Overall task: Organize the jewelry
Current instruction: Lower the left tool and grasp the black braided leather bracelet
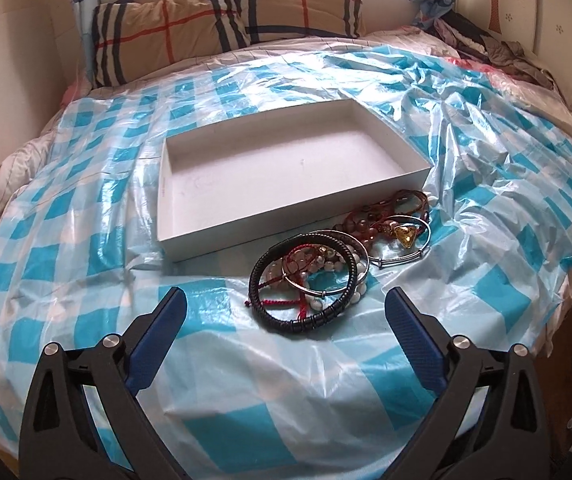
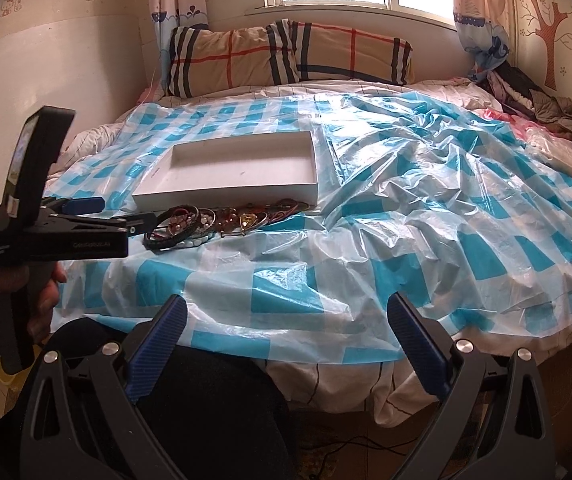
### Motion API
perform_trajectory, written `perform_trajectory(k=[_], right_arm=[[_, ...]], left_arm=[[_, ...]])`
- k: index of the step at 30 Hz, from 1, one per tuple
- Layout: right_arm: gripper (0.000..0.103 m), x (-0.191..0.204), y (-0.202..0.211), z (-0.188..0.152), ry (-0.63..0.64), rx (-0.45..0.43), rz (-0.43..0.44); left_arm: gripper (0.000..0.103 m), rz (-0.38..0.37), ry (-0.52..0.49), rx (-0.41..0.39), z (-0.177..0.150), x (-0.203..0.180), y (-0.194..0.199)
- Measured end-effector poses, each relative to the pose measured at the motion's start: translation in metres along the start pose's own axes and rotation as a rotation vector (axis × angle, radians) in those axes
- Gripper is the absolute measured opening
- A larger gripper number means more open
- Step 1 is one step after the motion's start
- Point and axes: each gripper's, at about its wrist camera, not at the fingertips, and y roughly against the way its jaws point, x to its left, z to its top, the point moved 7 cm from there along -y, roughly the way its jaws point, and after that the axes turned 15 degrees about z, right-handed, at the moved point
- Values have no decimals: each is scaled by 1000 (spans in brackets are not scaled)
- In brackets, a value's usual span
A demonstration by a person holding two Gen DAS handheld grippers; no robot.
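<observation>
A shallow white box (image 1: 189, 240) lies empty on the bed's blue-checked plastic sheet; it also shows in the right wrist view (image 2: 221, 199). A pile of bracelets lies in front of it: a black ribbed bangle (image 1: 340, 307), pearl strands (image 1: 360, 270), a silver bangle with a yellow stone (image 1: 404, 235), and brown bead bracelets (image 1: 410, 199). The pile also shows in the right wrist view (image 2: 205, 224). My left gripper (image 1: 286, 300) is open and empty, just short of the black bangle; it also shows in the right wrist view (image 2: 125, 216). My right gripper (image 2: 286, 308) is open and empty, near the bed's front edge.
The crinkled plastic sheet (image 2: 426, 208) covers most of the bed. Plaid pillows (image 2: 286, 56) lie at the head under a window. Clothes (image 2: 542, 108) are heaped at the far right. A dark-clothed leg (image 2: 213, 392) is below the right gripper.
</observation>
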Motion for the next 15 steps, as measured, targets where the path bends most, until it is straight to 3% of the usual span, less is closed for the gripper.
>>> perform_trajectory(k=[9, 11, 12, 15], right_arm=[[96, -12, -17, 1, -25, 17, 10], [96, -13, -19, 2, -26, 18, 11], [96, -13, -20, 1, -26, 19, 11], [96, -13, -22, 2, -23, 21, 14]], left_arm=[[95, -93, -61, 89, 6, -16, -49], [89, -127, -66, 107, 3, -20, -55], [77, -134, -78, 118, 0, -22, -58], [69, -158, -96, 115, -2, -28, -58]])
